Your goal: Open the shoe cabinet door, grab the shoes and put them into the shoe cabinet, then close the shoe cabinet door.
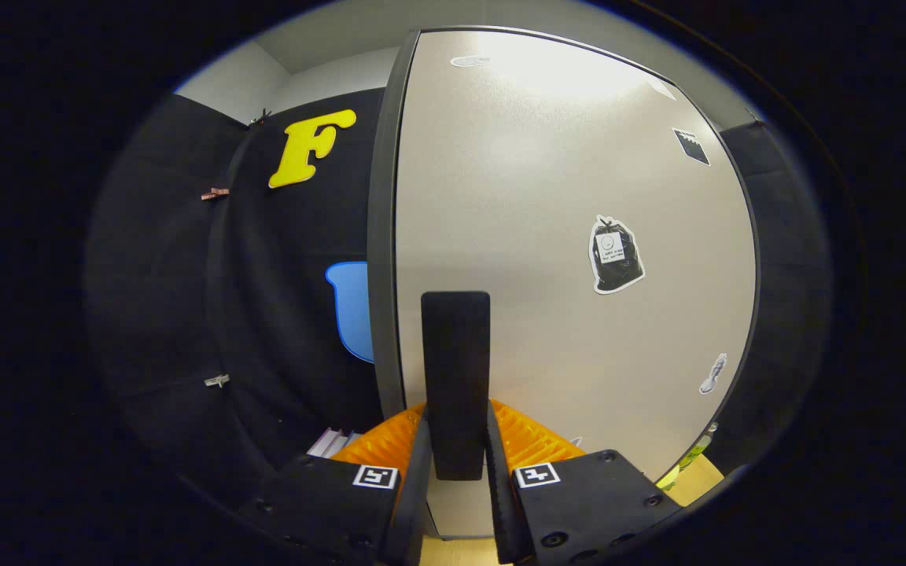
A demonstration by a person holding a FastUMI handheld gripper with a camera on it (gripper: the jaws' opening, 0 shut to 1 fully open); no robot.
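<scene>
The gripper [457, 472] has its jaws pinching the one upright dark handle [455, 377] of the shoe cabinet door [563, 196]. Three stickers [616, 255] dot the door's pale face.

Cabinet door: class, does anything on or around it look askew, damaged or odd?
Nothing stands out. The cabinet door looks intact, its stickers lie flat, and the gripper is shut on the door's upright black handle.
</scene>
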